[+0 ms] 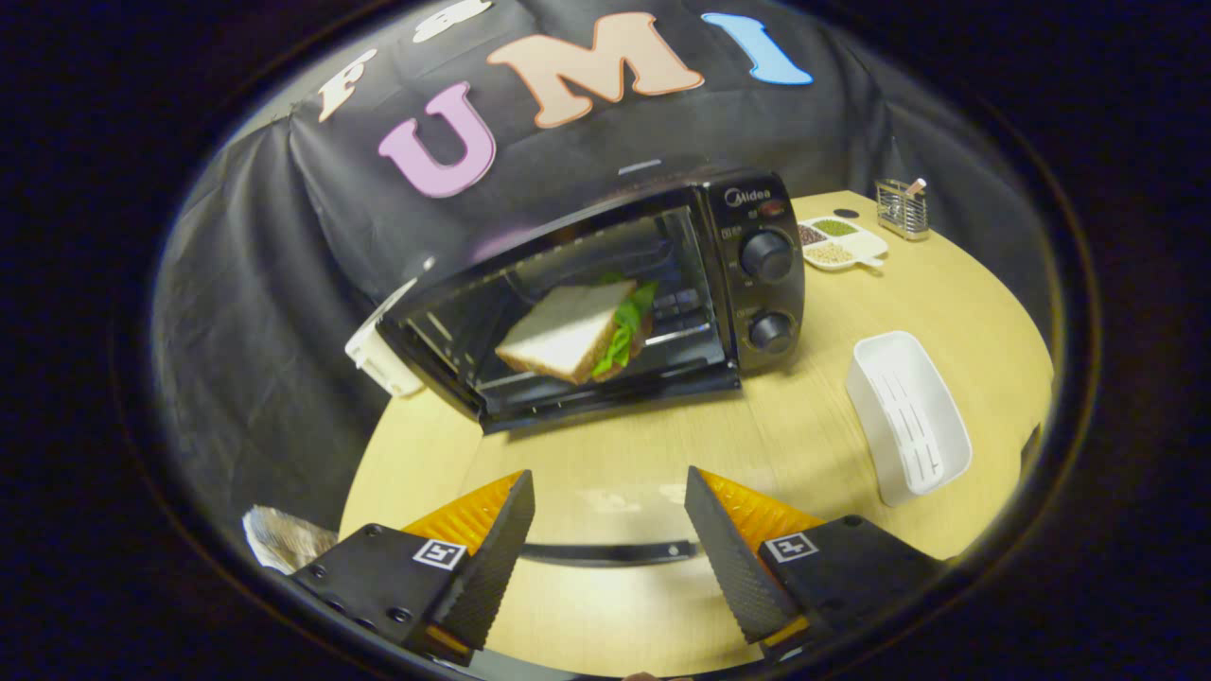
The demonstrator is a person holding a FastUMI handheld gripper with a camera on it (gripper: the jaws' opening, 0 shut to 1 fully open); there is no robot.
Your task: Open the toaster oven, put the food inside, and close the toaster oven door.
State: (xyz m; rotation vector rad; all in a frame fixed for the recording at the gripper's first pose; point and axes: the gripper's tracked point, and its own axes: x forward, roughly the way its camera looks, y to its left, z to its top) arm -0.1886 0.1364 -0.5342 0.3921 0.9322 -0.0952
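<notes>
Gripper view: gripper (610,515) hovers low over wooden table (662,445), fingers spread wide apart, nothing btwn them, just bare tabletop. Orange-backed black fingers (497,549), ribbed inner faces. A dark strap-like strip (605,551) lies on table btwn the fingers, near their base; can't tell what it is.

Toaster oven (605,293) sits beyond the fingers, toward back-left of table, against the black cloth wall. Black body, two knobs (766,255) stacked on its R panel. Door (605,402) looks dropped open, flat along oven's front edge on table. Sandwich (577,331) is inside oven cavity on the rack: white bread slice on top, green leaf sticking out its R side, tilted a bit. Well apart from the gripper.

White object (383,364) pokes out behind oven's L corner, partly hidden. White plastic tray (908,416) w/ slotted bottom stands R of oven, ahead-right of R finger. Further back R: divided white dish (842,244) w/ grains/beans, touching nothing, just beside oven's R side. Small metal wire holder (901,208) near far table edge. Crumpled foil-ish thing (284,537) off table edge, L of L finger.
</notes>
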